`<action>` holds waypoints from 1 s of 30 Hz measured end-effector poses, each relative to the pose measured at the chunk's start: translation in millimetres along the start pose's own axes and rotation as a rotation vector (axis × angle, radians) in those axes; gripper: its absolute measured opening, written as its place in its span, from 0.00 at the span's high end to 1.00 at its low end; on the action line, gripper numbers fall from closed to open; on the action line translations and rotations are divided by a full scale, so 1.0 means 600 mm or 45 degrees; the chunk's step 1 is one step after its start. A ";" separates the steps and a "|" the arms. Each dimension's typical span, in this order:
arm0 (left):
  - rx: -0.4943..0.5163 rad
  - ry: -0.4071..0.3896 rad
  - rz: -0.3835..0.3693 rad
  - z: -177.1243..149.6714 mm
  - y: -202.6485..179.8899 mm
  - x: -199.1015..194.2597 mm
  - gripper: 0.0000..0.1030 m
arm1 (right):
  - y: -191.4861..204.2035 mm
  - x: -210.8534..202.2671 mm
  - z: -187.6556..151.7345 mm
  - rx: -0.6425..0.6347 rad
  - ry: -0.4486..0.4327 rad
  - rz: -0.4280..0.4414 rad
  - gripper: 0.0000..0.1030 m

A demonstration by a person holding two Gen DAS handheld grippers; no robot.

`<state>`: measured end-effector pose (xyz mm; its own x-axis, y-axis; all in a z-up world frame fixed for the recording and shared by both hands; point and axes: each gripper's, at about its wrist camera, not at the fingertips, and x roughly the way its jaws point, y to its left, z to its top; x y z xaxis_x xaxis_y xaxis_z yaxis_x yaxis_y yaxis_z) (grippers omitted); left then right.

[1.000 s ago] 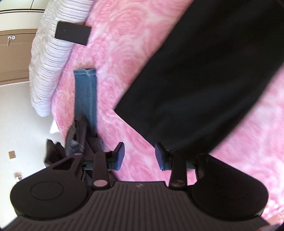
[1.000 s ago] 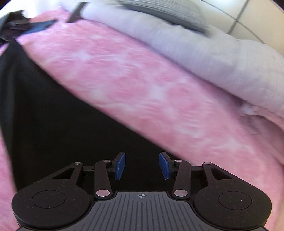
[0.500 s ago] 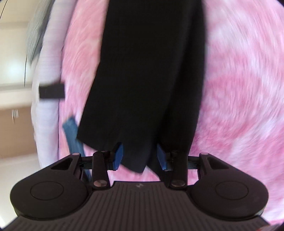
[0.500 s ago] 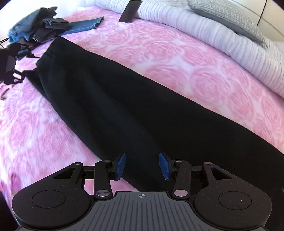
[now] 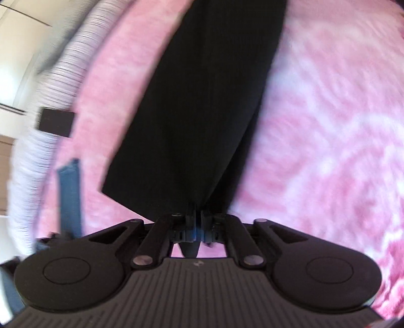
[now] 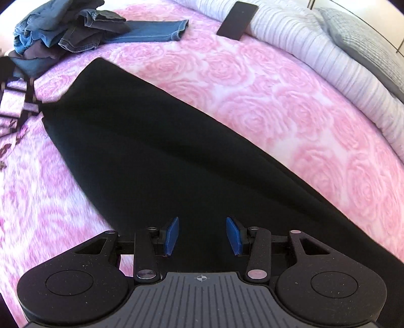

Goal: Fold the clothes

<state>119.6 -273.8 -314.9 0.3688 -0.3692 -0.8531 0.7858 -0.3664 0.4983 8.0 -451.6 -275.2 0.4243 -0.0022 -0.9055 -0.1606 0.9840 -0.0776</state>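
While the left gripper (image 5: 198,222) has its jaws pressed together on the near corner of the black garment (image 5: 202,113), the right gripper (image 6: 202,236) hangs with its blue pads (image 6: 172,236) spread wide, nothing between them, just above the other end of that same cloth. It's a long dark piece laid out across the pink rose bedspread (image 6: 290,106)! Up at the far side sit a heap of jeans (image 6: 75,27) and a black phone (image 6: 237,20) against the striped duvet (image 6: 315,50).
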 end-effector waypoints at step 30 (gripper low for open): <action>-0.467 -0.153 -0.007 0.013 0.227 0.159 0.64 | -0.184 0.119 0.015 0.034 0.043 -0.359 0.57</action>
<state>257.9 -365.8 -327.2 0.3204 -0.4738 -0.8203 0.9210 -0.0467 0.3867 64.3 -558.8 -327.7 0.4190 -0.2823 -0.8630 -0.0170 0.9479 -0.3182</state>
